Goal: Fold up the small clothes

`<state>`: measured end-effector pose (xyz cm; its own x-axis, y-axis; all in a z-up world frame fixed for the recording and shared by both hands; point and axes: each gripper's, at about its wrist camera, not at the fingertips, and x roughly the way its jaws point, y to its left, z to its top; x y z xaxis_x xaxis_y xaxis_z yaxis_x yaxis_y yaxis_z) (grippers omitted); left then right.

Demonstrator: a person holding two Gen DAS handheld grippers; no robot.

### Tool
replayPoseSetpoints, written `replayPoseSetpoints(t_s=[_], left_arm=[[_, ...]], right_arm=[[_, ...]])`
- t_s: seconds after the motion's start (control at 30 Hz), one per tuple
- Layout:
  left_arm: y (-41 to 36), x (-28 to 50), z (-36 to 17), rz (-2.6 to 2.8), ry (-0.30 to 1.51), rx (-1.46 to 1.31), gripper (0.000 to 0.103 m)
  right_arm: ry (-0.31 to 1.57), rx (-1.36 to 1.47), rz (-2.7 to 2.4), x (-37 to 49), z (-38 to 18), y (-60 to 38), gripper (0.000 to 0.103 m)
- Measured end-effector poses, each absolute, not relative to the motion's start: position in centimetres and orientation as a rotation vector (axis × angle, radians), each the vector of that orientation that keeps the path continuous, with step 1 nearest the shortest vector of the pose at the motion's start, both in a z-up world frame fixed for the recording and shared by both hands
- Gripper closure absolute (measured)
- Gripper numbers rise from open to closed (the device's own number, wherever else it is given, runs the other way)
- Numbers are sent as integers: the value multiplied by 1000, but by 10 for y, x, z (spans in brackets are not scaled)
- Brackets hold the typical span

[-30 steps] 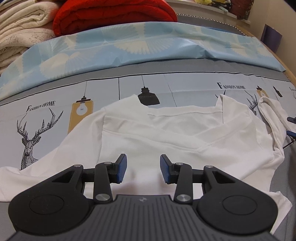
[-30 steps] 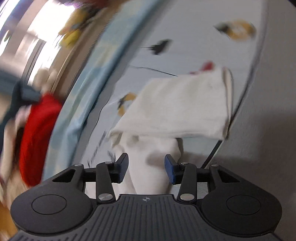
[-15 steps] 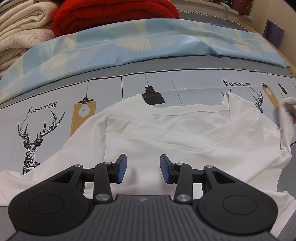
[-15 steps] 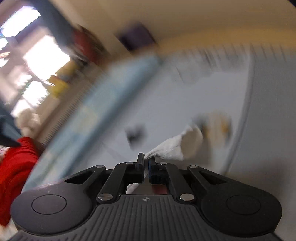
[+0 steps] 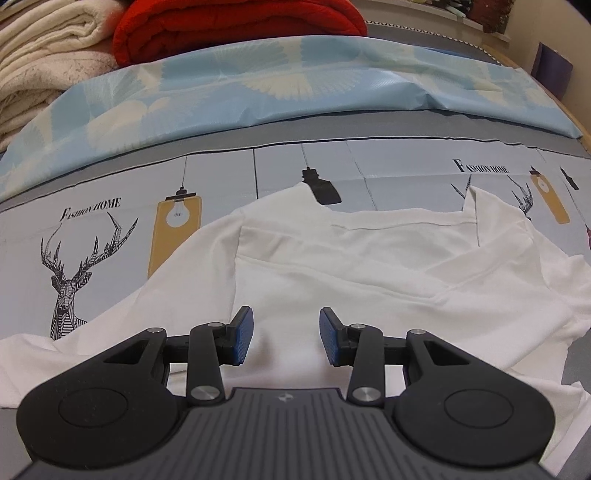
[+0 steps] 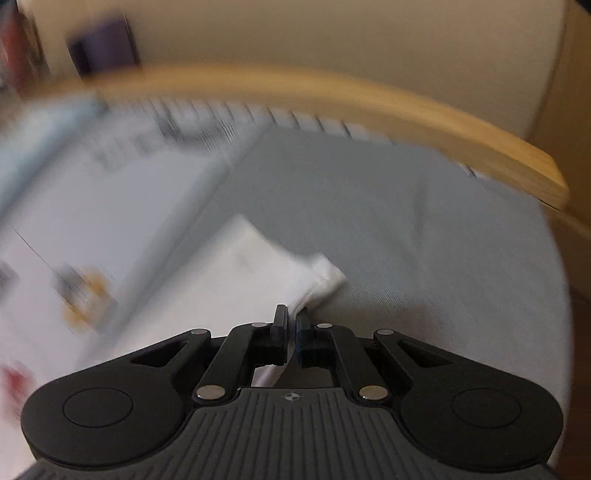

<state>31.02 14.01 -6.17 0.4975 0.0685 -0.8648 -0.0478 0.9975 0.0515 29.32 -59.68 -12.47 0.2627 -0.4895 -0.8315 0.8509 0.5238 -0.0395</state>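
A bed (image 5: 406,125) covered by a grey sheet (image 6: 388,221) printed with pale blue panels of stag heads, hanging lamps and the words "Fashion Home" carries a white garment (image 5: 332,273), spread flat but creased across the printed panels. Beyond the garment, a light blue cover (image 5: 258,77) with cream fan shapes lies in a long band across the bed. Behind that cover, to the left, folded cream blankets (image 5: 48,62) are stacked beside a folded red blanket (image 5: 240,26). In the blurred right wrist view, a corner of the white garment lies on the plain grey part of the sheet, near the bed's curved wooden edge (image 6: 424,110).
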Motion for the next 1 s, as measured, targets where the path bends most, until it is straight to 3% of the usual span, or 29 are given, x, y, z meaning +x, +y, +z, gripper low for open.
replayPoseSetpoints(t_s=[0.07, 0.17, 0.3, 0.53, 0.6, 0.67, 0.83, 0.87, 0.9, 0.97, 1.0], left_arm=[[148, 312, -66, 91, 1052, 3, 59], [166, 317, -72, 117, 1038, -41, 59], [191, 322, -82, 153, 988, -118, 59], [219, 327, -95, 176, 912, -192, 59], [221, 329, -99, 157, 893, -188, 59], [223, 334, -105, 140, 886, -166, 49], [227, 349, -130, 139, 906, -105, 46], [230, 351, -136, 140, 908, -110, 48], [232, 353, -141, 134, 901, -120, 51], [232, 355, -143, 93, 888, -109, 99], [231, 357, -140, 74, 891, -101, 99]], right_arm=[[908, 380, -1118, 292, -120, -583, 77], [750, 268, -1130, 302, -91, -545, 77], [582, 239, -704, 326, -59, -464, 76], [787, 206, 77, 370, -85, -308, 74], [835, 157, 133, 383, -98, -277, 68], [886, 129, 155, 391, -112, -243, 60], [924, 57, 129, 391, -135, -203, 62], [910, 32, 125, 393, -136, -199, 74], [900, 10, 139, 398, -137, -197, 99], [860, -35, 159, 395, -129, -188, 103], [842, -47, 169, 395, -125, -186, 103]])
